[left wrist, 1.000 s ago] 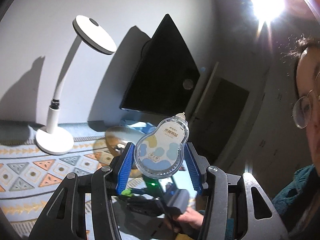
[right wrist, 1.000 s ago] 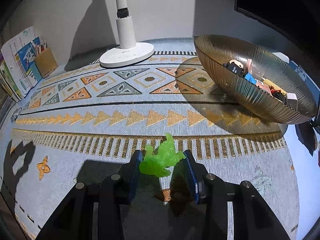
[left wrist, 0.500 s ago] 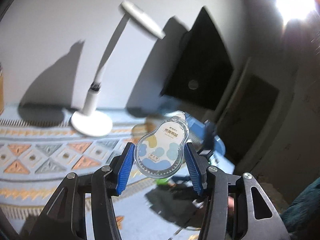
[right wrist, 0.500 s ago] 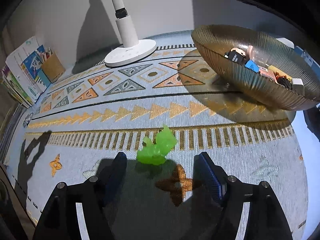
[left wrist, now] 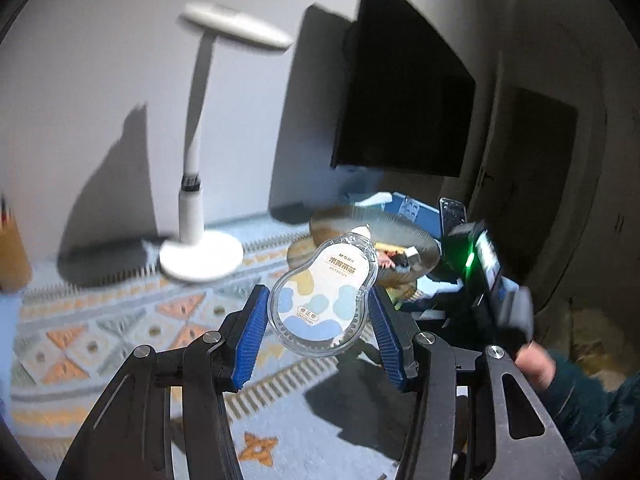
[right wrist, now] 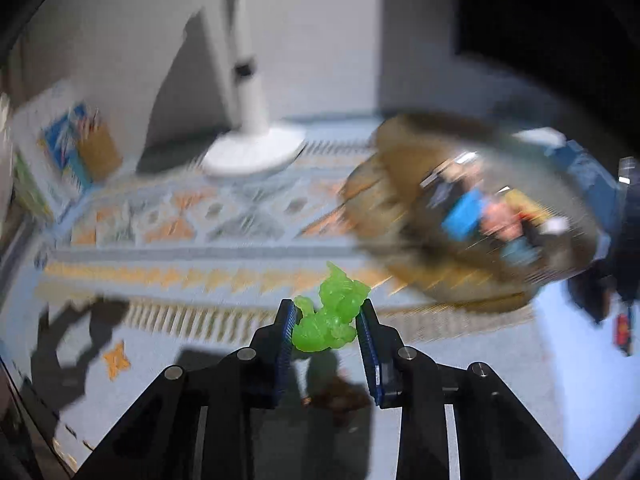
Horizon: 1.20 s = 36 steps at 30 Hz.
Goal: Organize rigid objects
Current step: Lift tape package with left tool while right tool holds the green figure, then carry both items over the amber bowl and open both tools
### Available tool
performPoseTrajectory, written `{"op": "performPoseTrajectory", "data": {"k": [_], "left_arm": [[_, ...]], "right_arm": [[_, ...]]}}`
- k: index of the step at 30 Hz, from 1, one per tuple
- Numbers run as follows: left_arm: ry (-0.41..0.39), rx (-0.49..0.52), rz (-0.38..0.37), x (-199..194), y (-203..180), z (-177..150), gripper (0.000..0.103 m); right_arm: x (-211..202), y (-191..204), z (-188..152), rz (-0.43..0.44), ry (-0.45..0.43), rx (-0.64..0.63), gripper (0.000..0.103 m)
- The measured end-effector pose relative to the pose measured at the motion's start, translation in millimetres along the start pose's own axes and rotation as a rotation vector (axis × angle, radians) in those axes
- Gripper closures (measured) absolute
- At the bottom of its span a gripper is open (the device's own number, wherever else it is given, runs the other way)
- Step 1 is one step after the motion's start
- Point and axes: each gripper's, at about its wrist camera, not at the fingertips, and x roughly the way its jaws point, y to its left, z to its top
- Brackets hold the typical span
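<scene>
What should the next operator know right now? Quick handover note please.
Left tool: shut on the clear pear-shaped correction tape dispenser, held above the patterned mat.
Right tool: jaws have just been closing, now shut on the translucent green toy figure.
Done: several small items already lie in the ribbed amber glass bowl.
Left: both held items are not yet in the bowl.

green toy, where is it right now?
In the right wrist view the green toy sits low and centre, clamped between the right gripper pads, which have just been closing, above the patterned mat, left of the ribbed bowl.
</scene>
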Motion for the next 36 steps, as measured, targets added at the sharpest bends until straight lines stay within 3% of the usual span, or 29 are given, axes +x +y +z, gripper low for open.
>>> {"op": "performPoseTrajectory", "data": {"k": [4, 8, 18, 27, 36], "left_arm": [[-0.047, 0.105, 0.011, -2, -27, 15, 0.055], [-0.086, 0.191, 0.007, 6, -49, 32, 0.055], [-0.073, 0.286, -0.036, 76, -74, 72, 0.055], [0.031, 0.179, -0.073, 176, -69, 91, 0.055], [0.196, 0.075, -0.102, 248, -64, 67, 0.055]], "right_arm": [[-49, -46, 23, -0.101, -0.132, 0.042, 0.073], [-80, -78, 40, -0.181, -0.209, 0.063, 0.073], [-107, -141, 56, -0.242, -0.295, 0.157, 0.073], [-65, -180, 66, -0.179, -0.229, 0.259, 0.073], [-6, -203, 64, -0.163, -0.088, 0.353, 0.073]]}}
